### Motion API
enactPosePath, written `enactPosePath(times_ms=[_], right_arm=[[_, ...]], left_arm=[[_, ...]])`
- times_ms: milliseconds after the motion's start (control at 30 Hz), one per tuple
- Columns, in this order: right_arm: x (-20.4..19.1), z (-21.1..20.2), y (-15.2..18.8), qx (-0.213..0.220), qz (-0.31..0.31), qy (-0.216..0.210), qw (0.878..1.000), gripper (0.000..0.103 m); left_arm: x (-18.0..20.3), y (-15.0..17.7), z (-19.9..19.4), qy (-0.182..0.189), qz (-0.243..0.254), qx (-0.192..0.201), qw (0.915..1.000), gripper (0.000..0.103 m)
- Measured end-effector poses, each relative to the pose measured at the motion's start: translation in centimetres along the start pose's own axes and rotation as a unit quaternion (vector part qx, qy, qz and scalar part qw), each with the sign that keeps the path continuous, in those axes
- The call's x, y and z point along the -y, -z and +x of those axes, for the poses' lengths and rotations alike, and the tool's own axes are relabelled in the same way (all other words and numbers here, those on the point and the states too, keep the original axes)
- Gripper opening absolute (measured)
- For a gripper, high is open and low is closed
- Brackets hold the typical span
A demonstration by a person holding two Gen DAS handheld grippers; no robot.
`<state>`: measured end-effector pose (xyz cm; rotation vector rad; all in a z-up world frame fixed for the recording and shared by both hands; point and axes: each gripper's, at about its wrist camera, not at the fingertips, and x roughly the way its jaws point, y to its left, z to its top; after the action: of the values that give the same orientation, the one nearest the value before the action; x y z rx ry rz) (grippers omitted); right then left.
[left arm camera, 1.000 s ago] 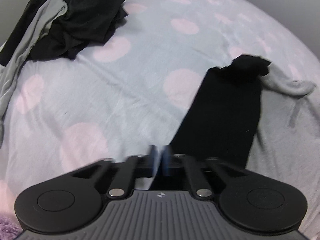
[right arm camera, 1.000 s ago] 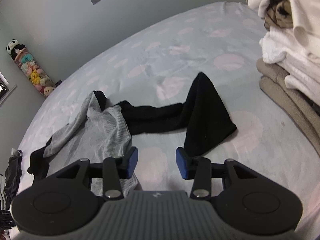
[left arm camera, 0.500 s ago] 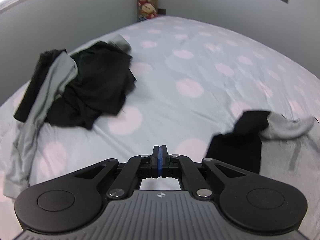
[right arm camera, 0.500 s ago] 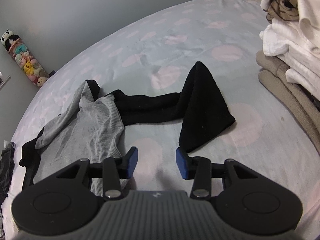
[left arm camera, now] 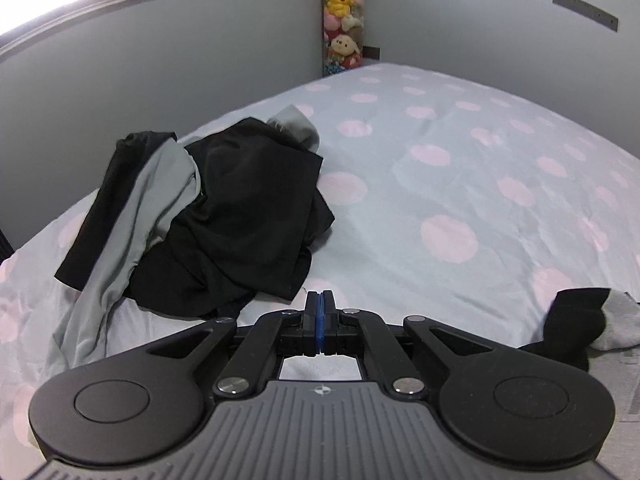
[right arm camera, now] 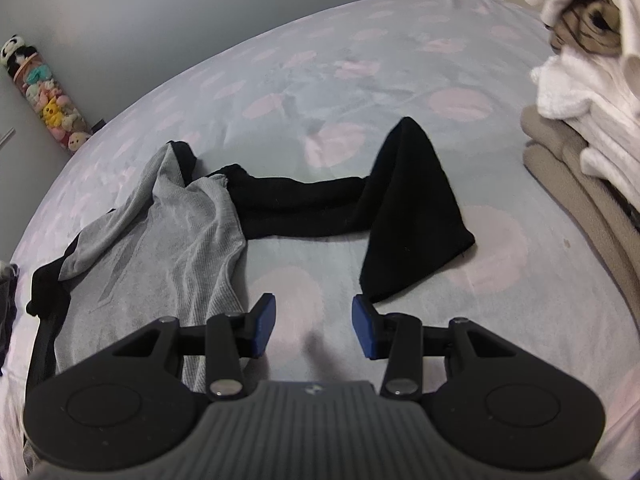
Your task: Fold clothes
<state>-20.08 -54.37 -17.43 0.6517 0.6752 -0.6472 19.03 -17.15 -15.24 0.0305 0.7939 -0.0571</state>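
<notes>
Clothes lie on a bed (left arm camera: 460, 184) with a pale blue, pink-dotted cover. Seen from the left wrist, a crumpled pile of black and grey garments (left arm camera: 224, 224) sits at far left, just beyond the left tongs (left arm camera: 319, 322), whose blue pads are pressed together with nothing between them. From the right wrist, a grey and black top (right arm camera: 192, 240) lies spread at left and centre, its black sleeve (right arm camera: 412, 208) bent toward the near right; the right tongs (right arm camera: 314, 326) hover parted and empty above the cover. Folded towels (right arm camera: 592, 120) are stacked at far right.
</notes>
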Motion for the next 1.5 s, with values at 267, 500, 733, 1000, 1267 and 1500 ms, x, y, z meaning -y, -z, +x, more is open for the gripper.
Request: enactPosePath(times_ms=[267,500,733,1000,1267,1500], right_arm=[[-2.8,1.1,-1.7,0.005,-0.054,-0.013,0.998,0.046],[-5.0,3.5,-5.7,0.037,-0.088,-0.009,0.995,0.046],[-6.4,6.9,-9.8,0.044,-0.113,-0.018,0.992,0.046],[-6.9,11.5,-12.3,0.028,-0.130,-0.035,0.991,0.046],[-6.3,15.4,-11.9,-0.012,-0.124,-0.056,0.991,0.046],[-7.6,15.5,-10.5,-0.009,-0.152,-0.078,0.985,0.016]], left_arm=[[2.0,2.4,2.1,0.118,-0.015,-0.060,0.9911,0.020],[4.6,2.8,3.5,0.170,0.007,-0.063,0.9833,0.023],[6.7,2.2,5.0,0.211,0.019,-0.071,0.9747,0.038],[10.8,1.8,6.4,0.232,0.051,-0.088,0.9674,0.039],[13.7,2.2,7.1,0.230,0.069,-0.102,0.9653,0.039],[15.4,3.0,5.8,0.251,0.083,-0.090,0.9603,0.023]])
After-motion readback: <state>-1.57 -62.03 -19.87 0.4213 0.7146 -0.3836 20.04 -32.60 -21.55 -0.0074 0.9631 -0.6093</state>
